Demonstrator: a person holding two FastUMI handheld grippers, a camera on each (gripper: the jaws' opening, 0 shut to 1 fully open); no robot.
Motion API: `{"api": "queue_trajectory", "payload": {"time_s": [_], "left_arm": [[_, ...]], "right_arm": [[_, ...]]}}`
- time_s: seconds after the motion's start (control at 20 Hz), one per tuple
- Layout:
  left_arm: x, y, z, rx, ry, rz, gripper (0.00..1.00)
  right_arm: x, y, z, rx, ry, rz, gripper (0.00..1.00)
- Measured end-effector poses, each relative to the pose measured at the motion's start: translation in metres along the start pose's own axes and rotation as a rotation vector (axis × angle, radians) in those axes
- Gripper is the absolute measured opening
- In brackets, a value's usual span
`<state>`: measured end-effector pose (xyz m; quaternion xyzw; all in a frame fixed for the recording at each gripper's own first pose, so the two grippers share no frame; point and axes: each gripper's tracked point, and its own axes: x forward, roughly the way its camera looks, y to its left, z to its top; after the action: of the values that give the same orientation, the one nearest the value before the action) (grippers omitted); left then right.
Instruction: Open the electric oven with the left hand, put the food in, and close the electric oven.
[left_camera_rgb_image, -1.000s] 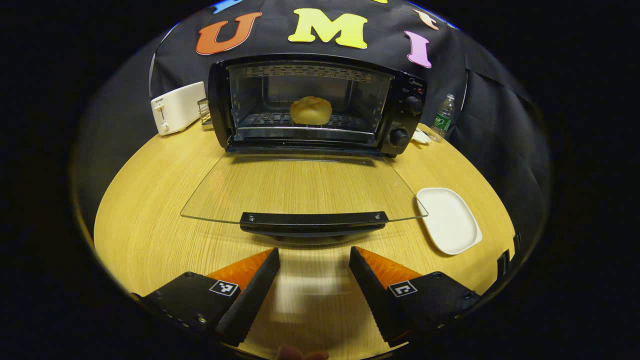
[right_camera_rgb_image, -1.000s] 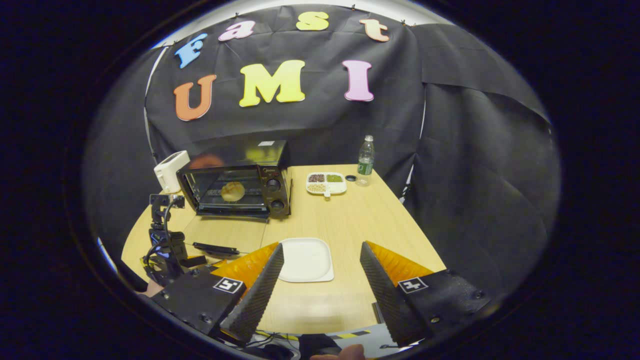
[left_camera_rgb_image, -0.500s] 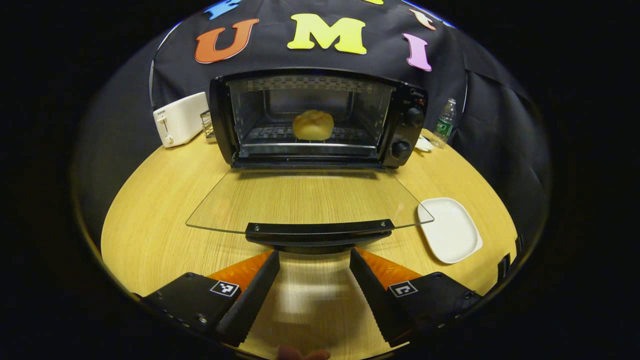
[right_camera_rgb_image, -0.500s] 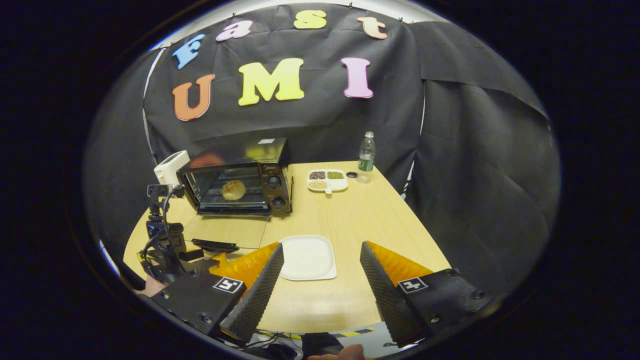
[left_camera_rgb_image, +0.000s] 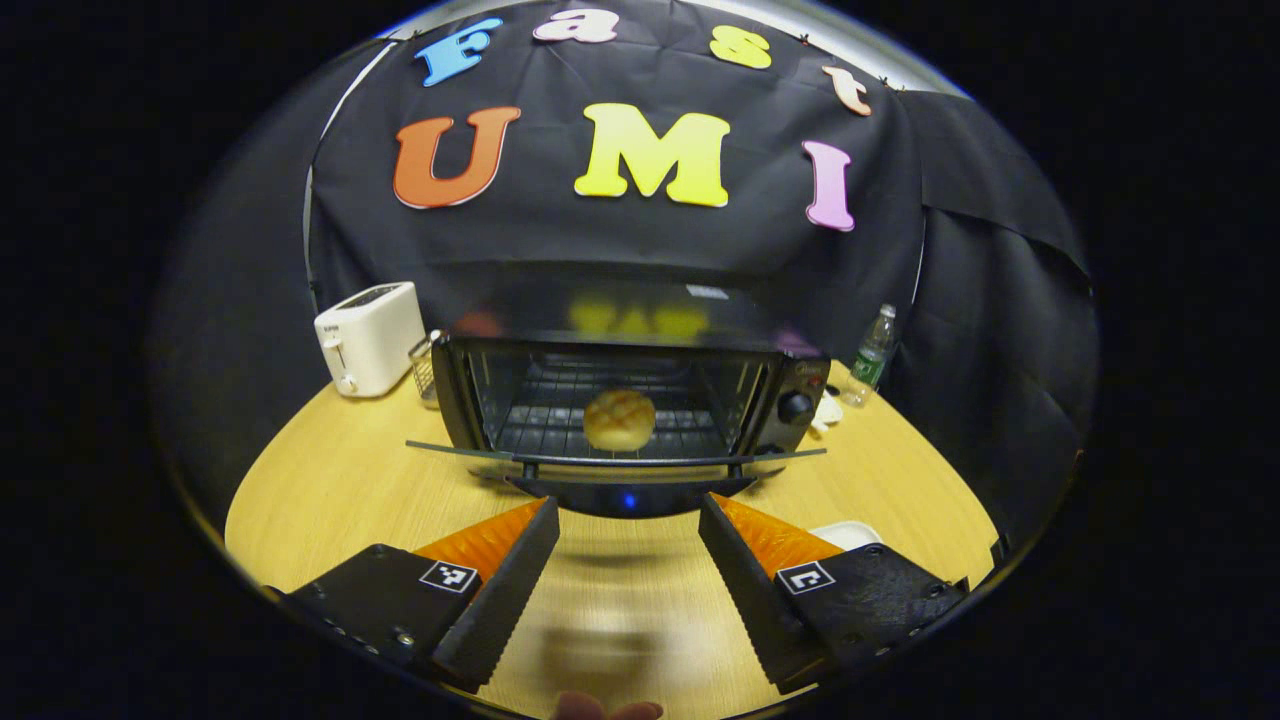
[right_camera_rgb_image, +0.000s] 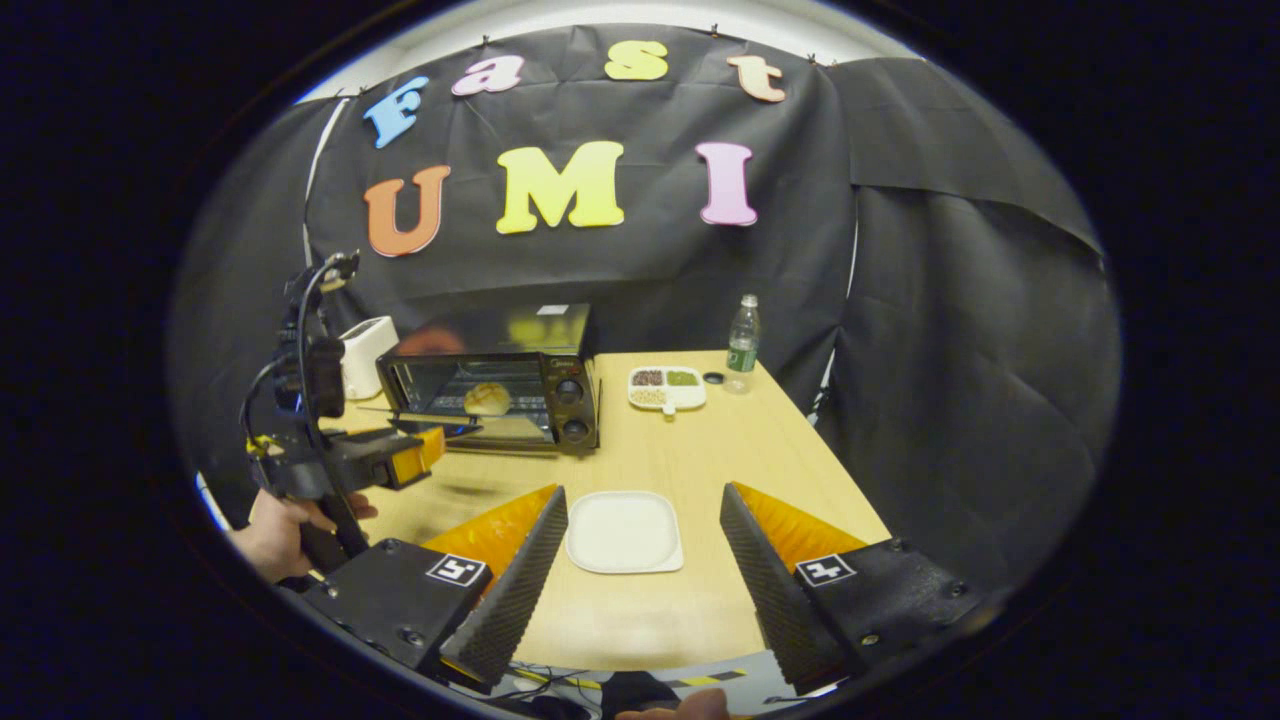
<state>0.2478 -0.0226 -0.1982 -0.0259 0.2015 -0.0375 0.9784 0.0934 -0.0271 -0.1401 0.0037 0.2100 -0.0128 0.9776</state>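
Behind raised oven door (left_camera_rgb_image: 615, 458): bun (left_camera_rgb_image: 619, 419); both hand-held grippers (left_camera_rgb_image: 625, 560) (right_camera_rgb_image: 640, 560) wide open, empty; labels unreadable.

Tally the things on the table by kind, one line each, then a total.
Oven: 1
Toaster: 1
Bun, inside the oven: 1
White plate: 1
Divided dish: 1
Bottle: 1
Bottle cap: 1
Total: 7

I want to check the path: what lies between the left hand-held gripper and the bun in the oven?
In the left gripper view, the door handle crosses between the left hand-held gripper and the bun.
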Motion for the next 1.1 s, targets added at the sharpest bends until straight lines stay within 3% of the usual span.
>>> {"api": "queue_trajectory", "payload": {"time_s": [0.2,0.45,1.1], "left_arm": [[-0.005,0.005,0.047,0.007,-0.084,-0.012,0.93],[-0.052,0.012,0.085,0.006,-0.176,-0.014,0.93],[-0.239,0.056,0.149,-0.023,-0.362,0.019,0.93]], "right_arm": [[-0.004,0.007,0.019,-0.008,-0.043,0.013,0.97],[-0.010,0.033,0.057,-0.021,-0.134,0.058,0.98],[-0.055,0.111,0.121,-0.035,-0.314,0.180,0.97]]}}
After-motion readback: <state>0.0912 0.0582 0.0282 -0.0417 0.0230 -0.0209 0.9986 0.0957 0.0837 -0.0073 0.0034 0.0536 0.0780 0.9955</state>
